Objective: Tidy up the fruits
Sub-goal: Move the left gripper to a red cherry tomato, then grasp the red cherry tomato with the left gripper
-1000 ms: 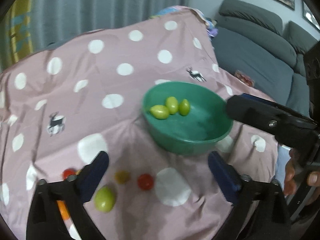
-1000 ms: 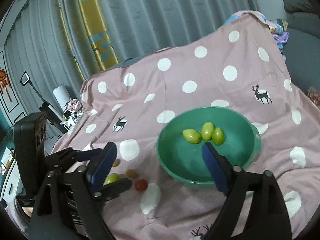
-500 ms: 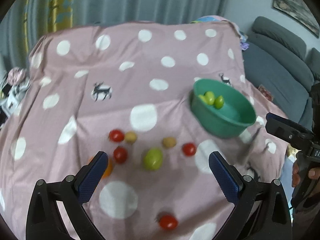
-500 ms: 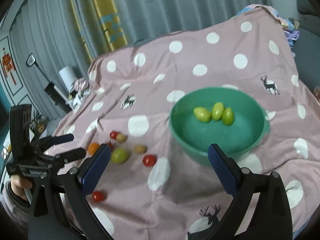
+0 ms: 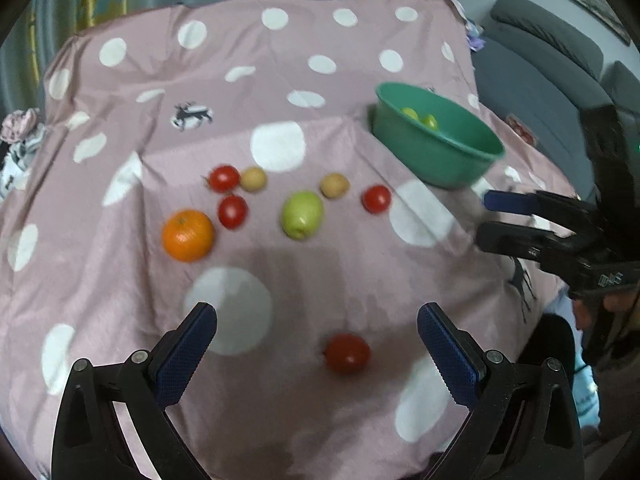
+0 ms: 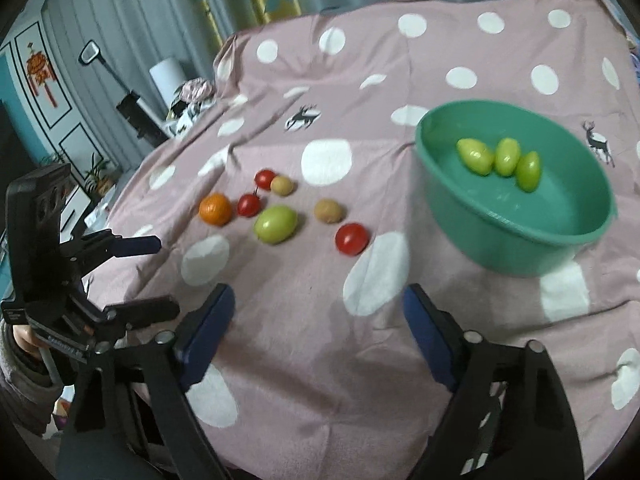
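A teal bowl (image 6: pixel 516 236) stands on the pink dotted cloth (image 6: pixel 360 80) and holds three small green fruits (image 6: pixel 506 156). Left of it lie a larger green fruit (image 6: pixel 276 224), an orange (image 6: pixel 216 209), three tomatoes and two brown fruits. My right gripper (image 6: pixel 318 320) hovers over bare cloth near the front, its jaws closing with nothing between them. My left gripper (image 5: pixel 318 344) is open above the cloth. A lone red tomato (image 5: pixel 346 352) lies on the cloth below it, closer to the right finger, untouched. The green fruit (image 5: pixel 302 214) and the orange (image 5: pixel 187 235) lie farther ahead.
A grey sofa (image 5: pixel 540 60) stands beyond the table's right edge, and curtains hang behind. A paper roll and bundled clutter (image 6: pixel 192 92) sit off the far left corner. The cloth drops away at the front edge. A person's hand holds each gripper.
Both grippers have sunk toward the cloth. The left one swung away from the bowl to over the loose fruits, and the lone tomato came between its fingers. The right jaws have narrowed.
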The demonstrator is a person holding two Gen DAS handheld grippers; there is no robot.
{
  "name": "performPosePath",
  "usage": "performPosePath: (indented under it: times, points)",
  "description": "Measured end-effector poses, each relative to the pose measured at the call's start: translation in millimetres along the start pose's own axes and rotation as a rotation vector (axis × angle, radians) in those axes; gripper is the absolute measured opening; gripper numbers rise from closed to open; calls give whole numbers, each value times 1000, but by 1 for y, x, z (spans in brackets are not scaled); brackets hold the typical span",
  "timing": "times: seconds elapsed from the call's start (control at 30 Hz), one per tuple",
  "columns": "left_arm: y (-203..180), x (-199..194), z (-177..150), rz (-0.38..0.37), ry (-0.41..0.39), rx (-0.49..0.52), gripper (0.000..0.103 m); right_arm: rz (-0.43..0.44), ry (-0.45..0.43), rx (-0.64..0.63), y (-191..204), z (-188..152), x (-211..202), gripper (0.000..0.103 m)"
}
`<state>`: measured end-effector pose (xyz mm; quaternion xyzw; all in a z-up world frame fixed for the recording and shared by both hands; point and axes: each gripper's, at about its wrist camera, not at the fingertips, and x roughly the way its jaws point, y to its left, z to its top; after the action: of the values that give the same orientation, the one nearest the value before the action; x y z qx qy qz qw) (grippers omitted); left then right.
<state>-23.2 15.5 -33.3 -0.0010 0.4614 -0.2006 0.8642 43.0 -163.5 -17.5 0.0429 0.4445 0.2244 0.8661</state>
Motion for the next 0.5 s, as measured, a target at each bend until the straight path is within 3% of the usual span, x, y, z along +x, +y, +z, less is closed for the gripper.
performPosePath:
  times: [0.17,0.33,0.47,0.5]
  points:
    - [-12,13,-5,-15,52,41,94,16,32,-18,6,-1,13,75]
    - [-15,29,-3,-21,124,47,66,14,65,-39,11,0,25,69]
    - [-15,39,-6,-25,178,54,57,16,83,-43,9,2,33,66]
    - [-14,41,-7,-28,188,50,51,15,86,-45,9,4,35,66]
